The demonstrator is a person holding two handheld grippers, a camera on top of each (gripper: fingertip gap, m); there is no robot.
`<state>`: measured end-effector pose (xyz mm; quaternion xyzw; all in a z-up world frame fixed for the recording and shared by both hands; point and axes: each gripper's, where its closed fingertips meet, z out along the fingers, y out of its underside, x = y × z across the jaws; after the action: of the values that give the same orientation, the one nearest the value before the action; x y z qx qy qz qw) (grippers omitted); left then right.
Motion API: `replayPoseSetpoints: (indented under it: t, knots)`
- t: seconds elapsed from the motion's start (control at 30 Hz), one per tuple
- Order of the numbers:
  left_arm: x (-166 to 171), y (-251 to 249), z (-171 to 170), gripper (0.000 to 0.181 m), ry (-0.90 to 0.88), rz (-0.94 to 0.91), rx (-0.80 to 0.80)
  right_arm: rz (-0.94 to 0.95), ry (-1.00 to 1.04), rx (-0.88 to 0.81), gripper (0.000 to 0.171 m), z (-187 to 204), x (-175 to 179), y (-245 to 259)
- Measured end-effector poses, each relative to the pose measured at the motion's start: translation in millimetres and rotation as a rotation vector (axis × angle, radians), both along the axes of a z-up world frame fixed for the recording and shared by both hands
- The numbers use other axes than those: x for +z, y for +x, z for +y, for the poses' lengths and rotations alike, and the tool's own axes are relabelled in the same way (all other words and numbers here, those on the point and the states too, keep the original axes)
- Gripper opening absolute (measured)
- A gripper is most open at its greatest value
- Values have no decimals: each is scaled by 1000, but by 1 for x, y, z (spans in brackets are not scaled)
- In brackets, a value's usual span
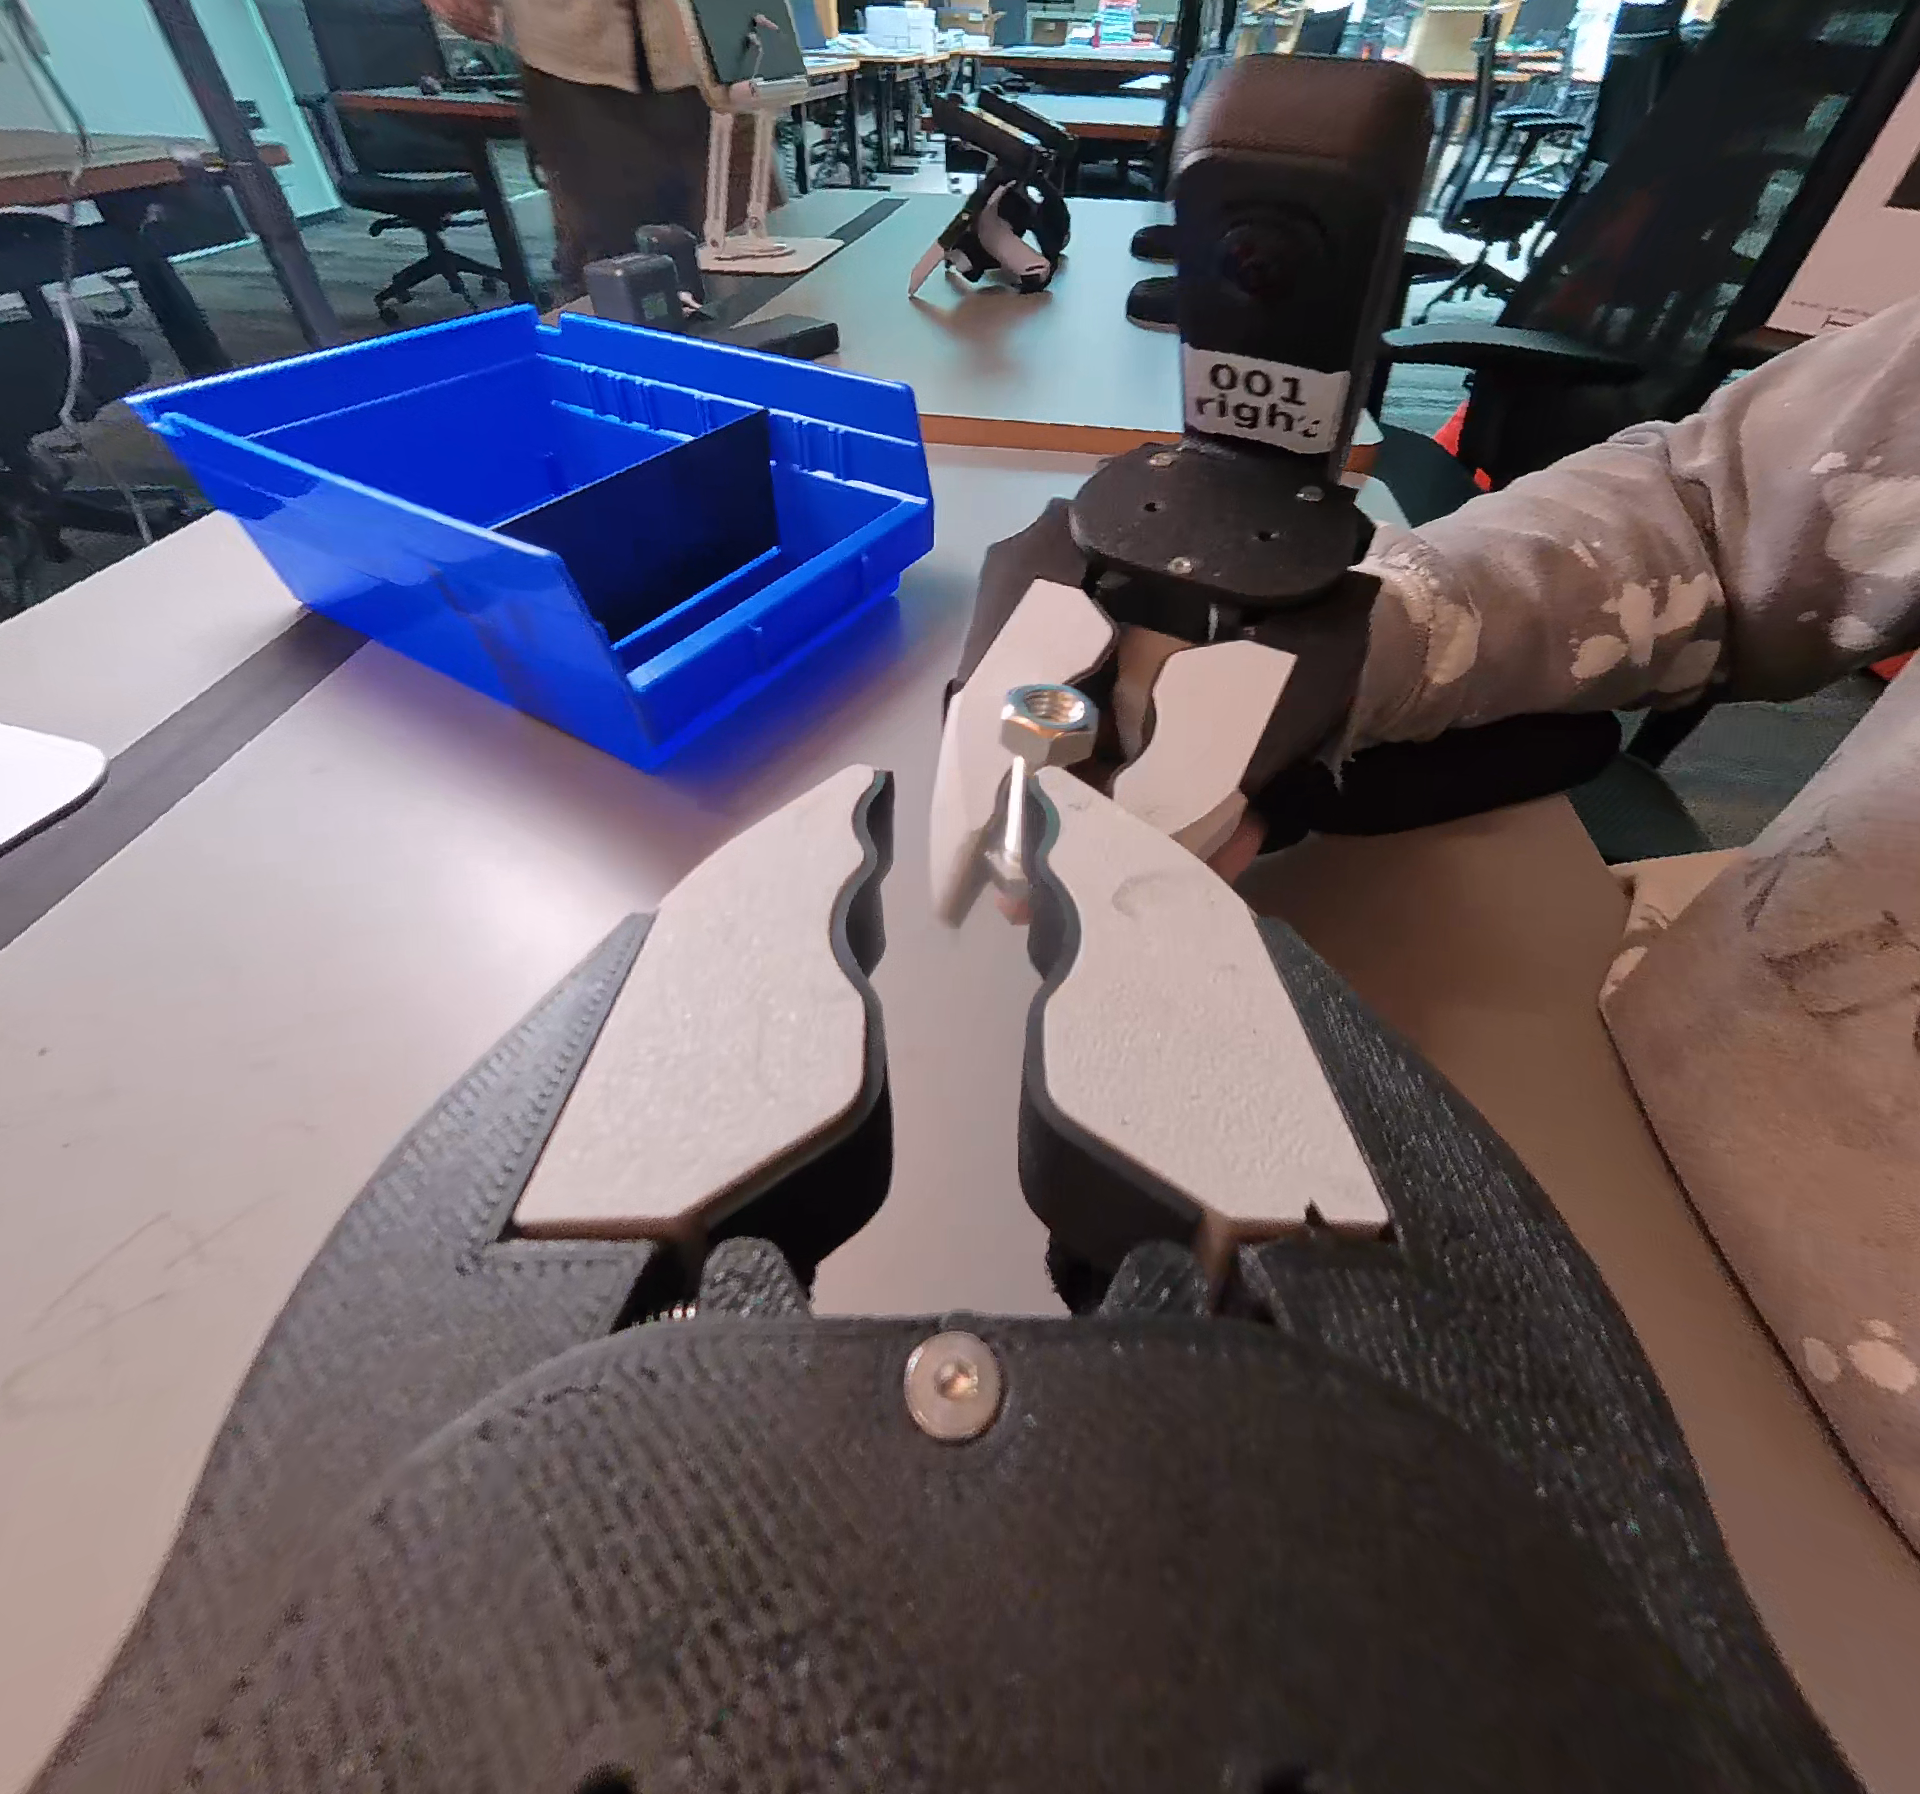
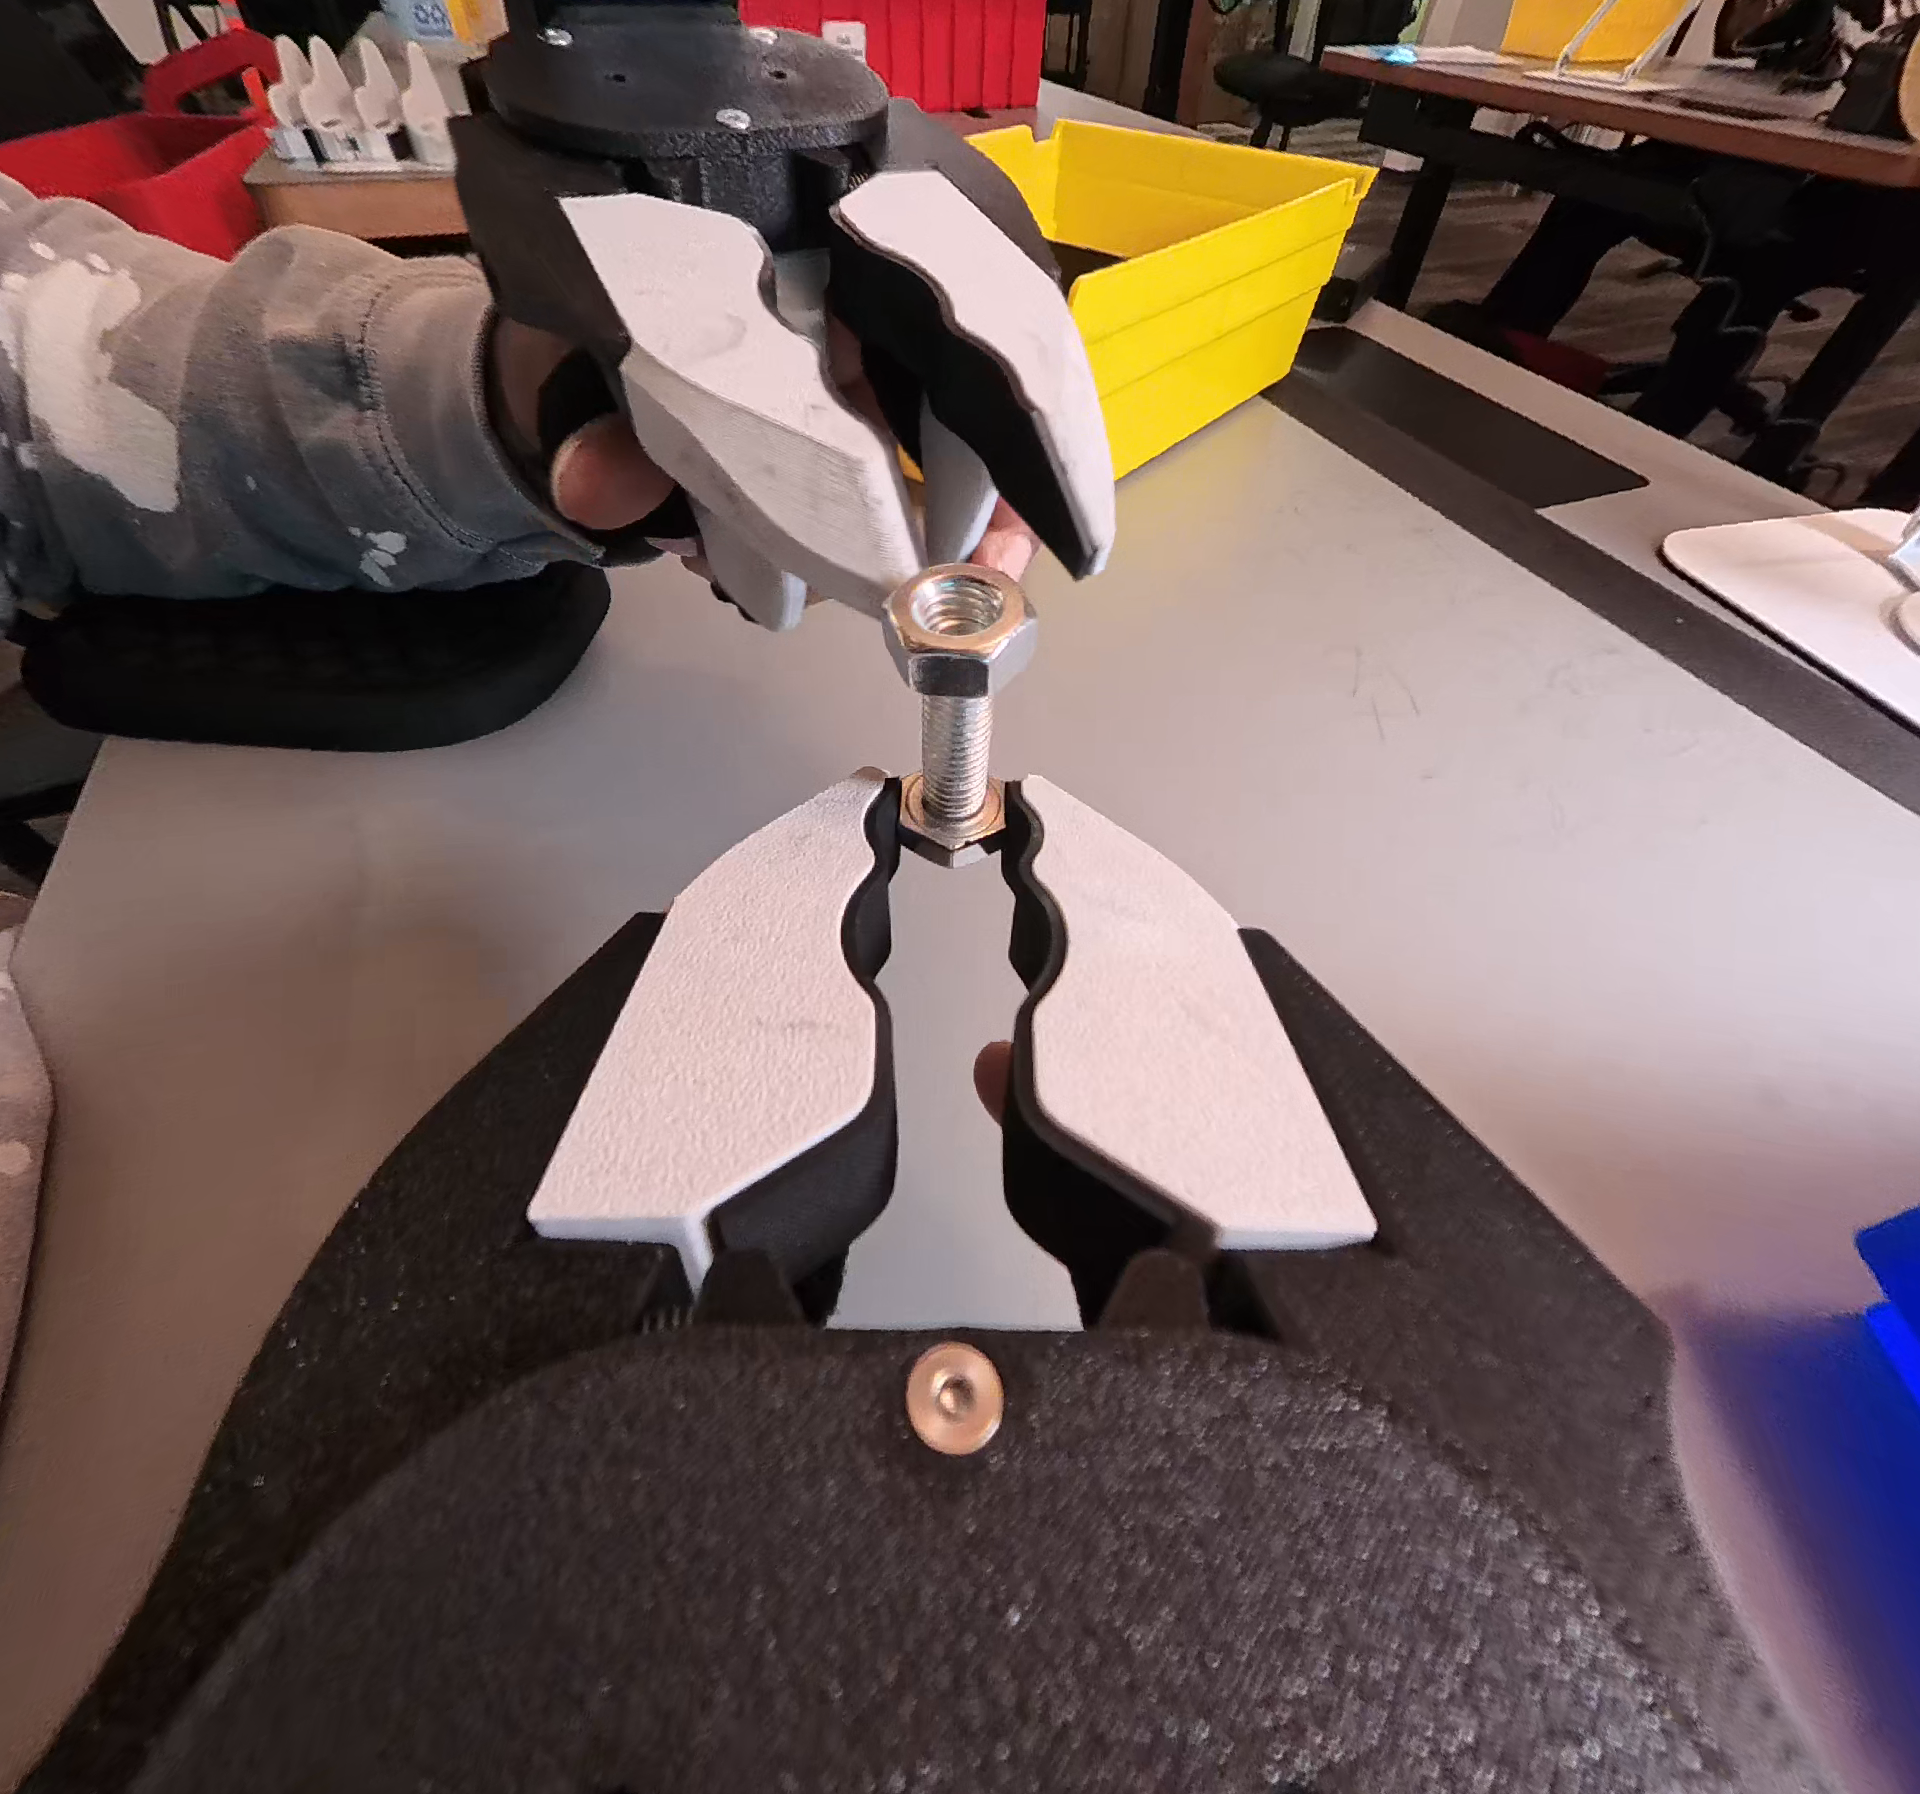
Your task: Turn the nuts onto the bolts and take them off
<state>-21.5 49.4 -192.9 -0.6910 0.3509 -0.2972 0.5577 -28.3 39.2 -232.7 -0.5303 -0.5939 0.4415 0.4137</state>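
A silver bolt stands upright above the grey table. A hex nut sits threaded on its top end. My right gripper is shut on the bolt's hex head. My left gripper is open just behind the nut, its left fingertip close to or touching the nut's rim. In the left wrist view the left gripper is open with the bolt just beyond its right fingertip and the nut above. The right gripper holds the bolt from the far side.
A blue bin with a dark divider sits on the table to the left. A yellow bin stands behind the left gripper and red bins farther back. A white pad lies at the table's edge. A person stands far off. The gap from one gripper's tips to the other's is roughly 4 cm.
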Motion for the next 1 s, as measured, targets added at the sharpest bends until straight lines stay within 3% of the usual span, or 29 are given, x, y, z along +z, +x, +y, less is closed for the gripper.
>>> replayPoseSetpoints:
  t: [0.23, 0.47, 0.67, 1.0]
  knots:
    - [4, 5, -4, 33, -2, -57, -17, -15, -3, -9, 18, 2, -3, -1]
    - [5, -2, 3, 23, 21, -55, 35, 16, -3, -4, 18, 1, 2, 1]
    - [8, 6, -3, 32, 17, -82, -7, 13, 3, -11, 18, 3, 2, 0]
    - [9, -3, 3, 27, 26, -75, 34, 49, 25, -7, 18, 2, 9, 2]
